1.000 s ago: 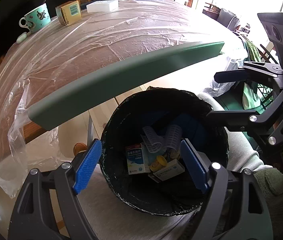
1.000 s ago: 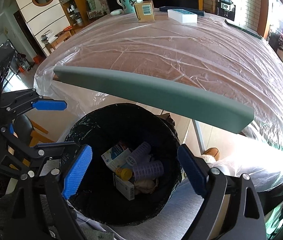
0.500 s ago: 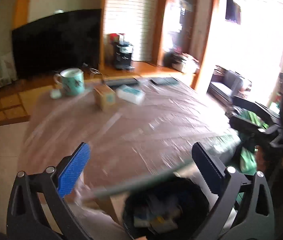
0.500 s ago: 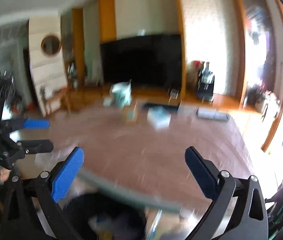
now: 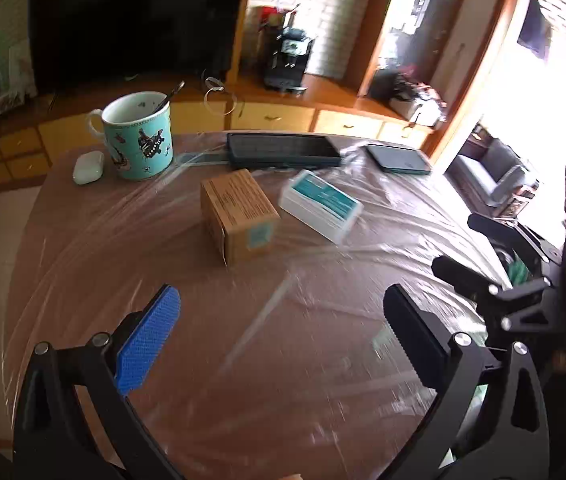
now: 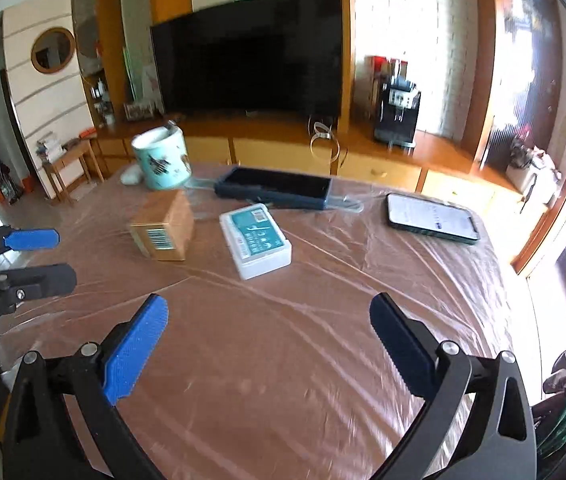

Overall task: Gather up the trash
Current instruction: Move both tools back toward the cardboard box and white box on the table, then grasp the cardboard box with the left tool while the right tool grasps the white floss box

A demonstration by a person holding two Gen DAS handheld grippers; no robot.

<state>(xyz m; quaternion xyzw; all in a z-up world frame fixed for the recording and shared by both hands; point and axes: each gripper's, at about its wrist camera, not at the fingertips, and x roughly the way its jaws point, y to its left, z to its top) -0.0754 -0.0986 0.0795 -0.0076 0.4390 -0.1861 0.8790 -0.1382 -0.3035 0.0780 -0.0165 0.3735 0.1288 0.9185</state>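
A brown cardboard box (image 5: 241, 216) (image 6: 163, 226) and a white box with a teal label (image 5: 321, 205) (image 6: 256, 240) lie mid-table on the plastic-covered table (image 5: 243, 360). My left gripper (image 5: 283, 340) is open and empty above the near table, short of the cardboard box. My right gripper (image 6: 267, 352) is open and empty, short of the white box. Each gripper shows at the edge of the other's view: the right gripper (image 5: 483, 256) and the left gripper (image 6: 39, 256). The trash bin is out of view.
A teal mug (image 5: 139, 140) with a spoon and a white earbud case (image 5: 88, 166) stand at the far left. A dark flat case (image 5: 283, 150) and a phone (image 6: 433, 218) lie at the far side. A TV cabinet stands behind.
Both grippers have swung up from over the black trash bin to face the tabletop. The bin and the green table edge have dropped out of view. Both stay open and empty.
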